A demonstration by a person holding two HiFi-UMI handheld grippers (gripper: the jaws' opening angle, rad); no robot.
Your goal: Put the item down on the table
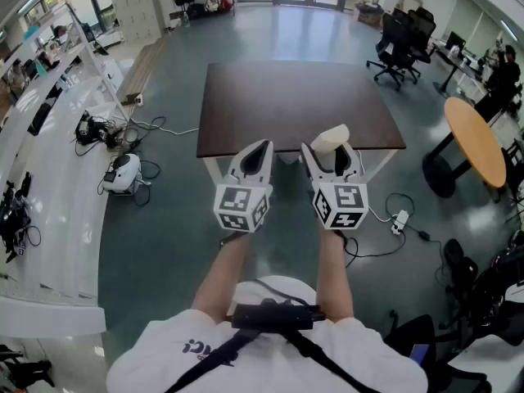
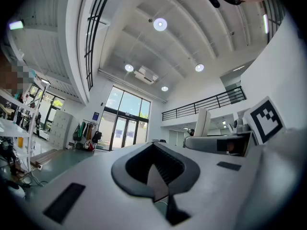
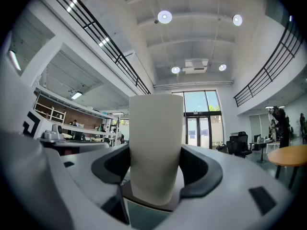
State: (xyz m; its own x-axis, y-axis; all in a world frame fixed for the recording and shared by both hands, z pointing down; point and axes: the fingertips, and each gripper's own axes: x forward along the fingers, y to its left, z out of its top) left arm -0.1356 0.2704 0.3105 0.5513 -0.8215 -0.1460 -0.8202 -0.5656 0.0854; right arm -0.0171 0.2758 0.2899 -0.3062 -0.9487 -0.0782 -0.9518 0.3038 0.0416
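A cream paper cup (image 3: 156, 143) stands upright between the jaws of my right gripper (image 3: 156, 178), which is shut on it at a wide spread. In the head view the cup (image 1: 330, 137) and right gripper (image 1: 332, 155) hang in the air over the near edge of the dark brown table (image 1: 286, 97). My left gripper (image 1: 259, 152) is beside it on the left at the same height, with its jaws meeting in a point and nothing in them. The left gripper view shows those shut jaws (image 2: 156, 178) and, off to the right, the cup (image 2: 202, 122).
Black office chairs (image 1: 401, 39) stand beyond the table's far right corner. A round wooden table (image 1: 476, 142) is at the right. Long white benches (image 1: 41, 178) run along the left. On the floor lie cables, a white device (image 1: 123, 173) and a power strip (image 1: 399, 221).
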